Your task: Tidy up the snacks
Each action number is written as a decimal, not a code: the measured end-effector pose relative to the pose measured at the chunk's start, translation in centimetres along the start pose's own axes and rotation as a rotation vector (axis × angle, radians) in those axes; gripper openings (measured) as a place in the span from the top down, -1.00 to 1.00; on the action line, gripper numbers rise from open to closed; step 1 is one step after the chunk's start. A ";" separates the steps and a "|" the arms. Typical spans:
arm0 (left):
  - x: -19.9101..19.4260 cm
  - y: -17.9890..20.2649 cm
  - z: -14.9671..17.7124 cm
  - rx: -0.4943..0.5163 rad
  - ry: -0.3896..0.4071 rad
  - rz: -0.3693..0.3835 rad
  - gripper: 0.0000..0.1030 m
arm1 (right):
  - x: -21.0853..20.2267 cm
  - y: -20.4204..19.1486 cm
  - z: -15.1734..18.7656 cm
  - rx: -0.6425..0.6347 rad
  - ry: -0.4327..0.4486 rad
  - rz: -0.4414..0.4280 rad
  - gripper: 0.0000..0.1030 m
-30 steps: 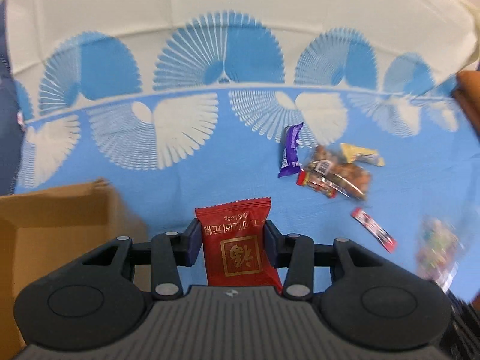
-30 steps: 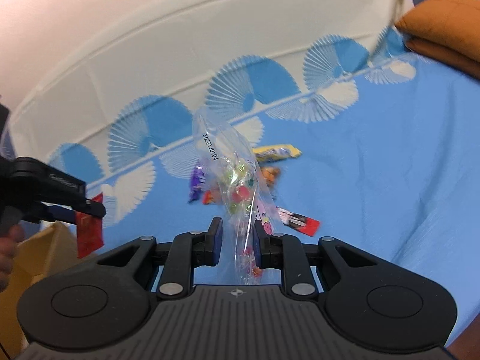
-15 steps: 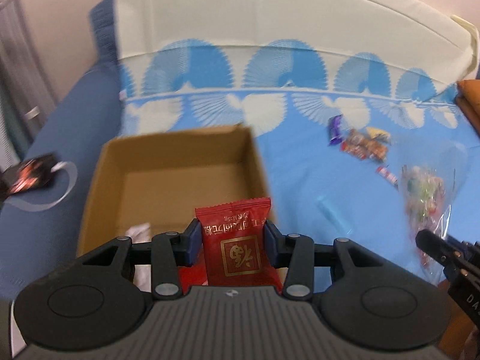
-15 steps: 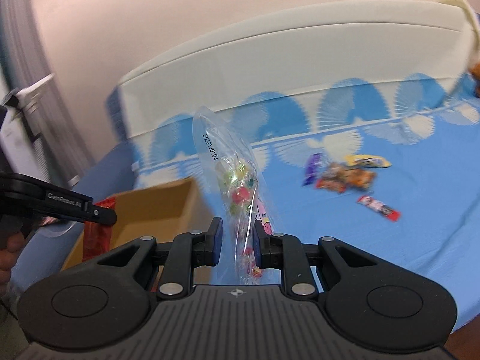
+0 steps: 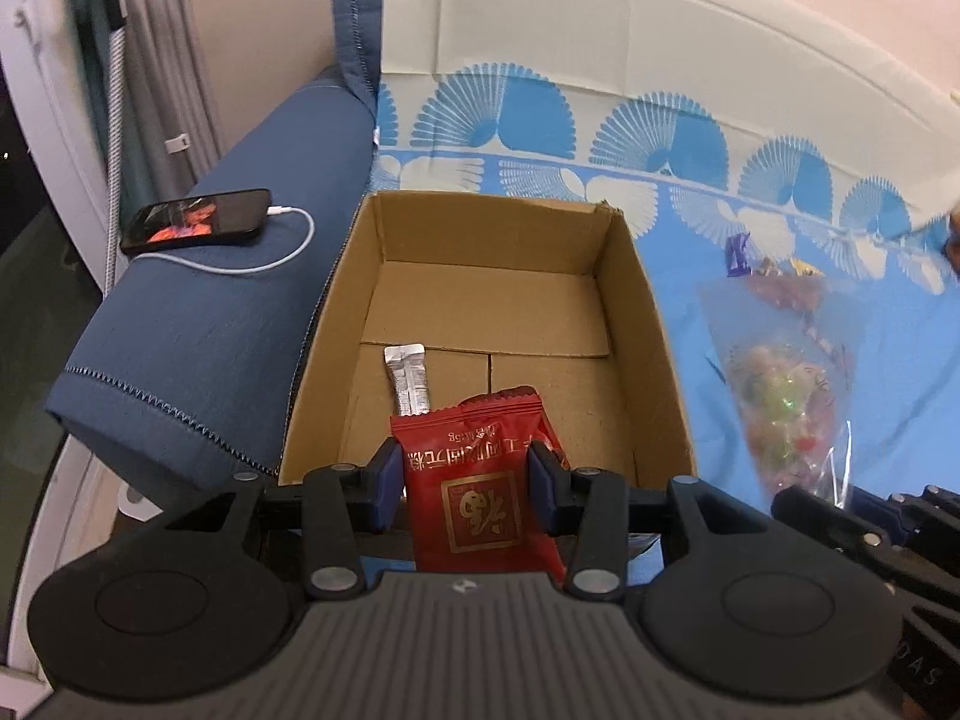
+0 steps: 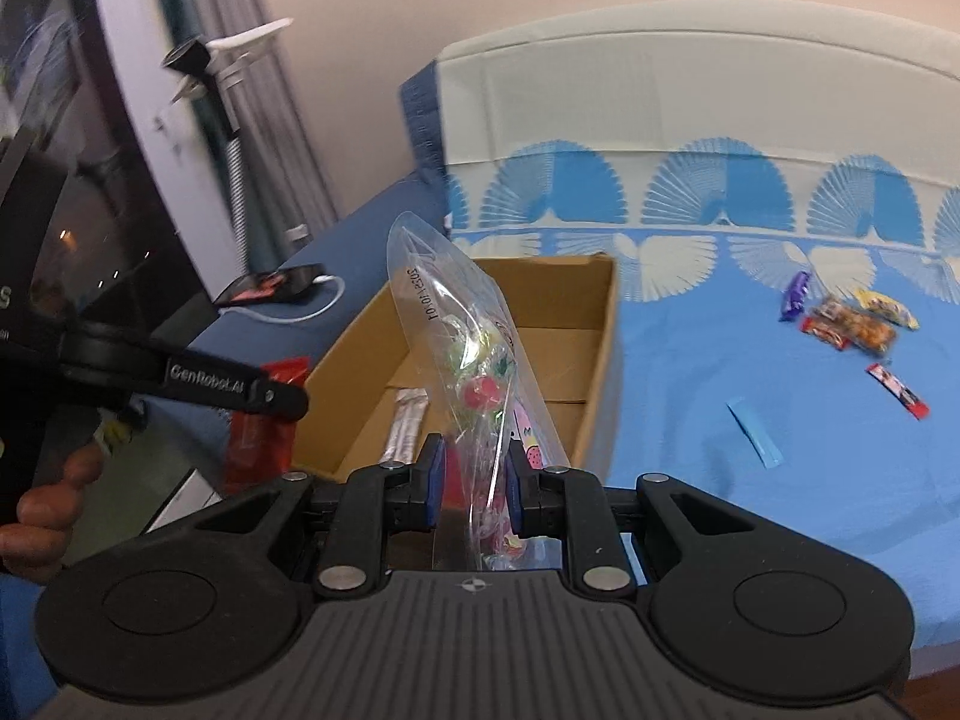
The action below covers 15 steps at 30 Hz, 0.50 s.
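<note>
Left hand-held gripper (image 5: 463, 489) clamped on light, crinkly red packet (image 5: 480, 480), right hand-held gripper (image 6: 474, 495) pinching floppy candy bag (image 6: 474, 384) low, best gripped mid-body.

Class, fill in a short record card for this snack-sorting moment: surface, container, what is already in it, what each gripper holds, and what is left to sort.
surface: blue fan-patterned sheet
container: open cardboard box
in the box: one silver sachet
left gripper: shut on a red snack packet, at the box's near edge
right gripper: shut on a clear candy bag, beside the box
left to sort: a small snack pile, a red bar, a blue stick
off to the side: phone charging on the blue armrest
</note>
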<state>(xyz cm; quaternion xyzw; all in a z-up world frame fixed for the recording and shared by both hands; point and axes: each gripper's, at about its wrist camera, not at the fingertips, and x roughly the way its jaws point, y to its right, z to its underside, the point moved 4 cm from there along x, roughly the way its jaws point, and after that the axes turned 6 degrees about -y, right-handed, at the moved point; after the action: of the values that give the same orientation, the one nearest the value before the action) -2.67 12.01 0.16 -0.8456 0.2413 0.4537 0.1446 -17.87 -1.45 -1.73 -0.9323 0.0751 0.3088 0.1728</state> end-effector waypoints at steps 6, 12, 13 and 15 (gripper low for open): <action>-1.1 -0.6 0.5 -0.015 0.027 0.016 0.07 | -0.7 -1.0 0.0 -0.025 0.011 0.016 0.57; -1.9 -0.8 0.8 -0.018 0.049 0.041 0.07 | -1.4 -1.3 0.1 -0.045 0.027 0.033 0.57; -2.0 -0.9 0.9 -0.019 0.051 0.046 0.07 | -1.5 -1.4 0.1 -0.048 0.028 0.037 0.57; -2.2 -1.0 1.0 -0.020 0.057 0.053 0.07 | -1.6 -1.6 0.1 -0.053 0.030 0.044 0.57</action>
<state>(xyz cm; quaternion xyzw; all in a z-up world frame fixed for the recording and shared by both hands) -3.89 13.88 1.46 -0.8530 0.2630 0.4353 0.1171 -18.80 0.18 -0.39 -0.9391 0.0901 0.3005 0.1400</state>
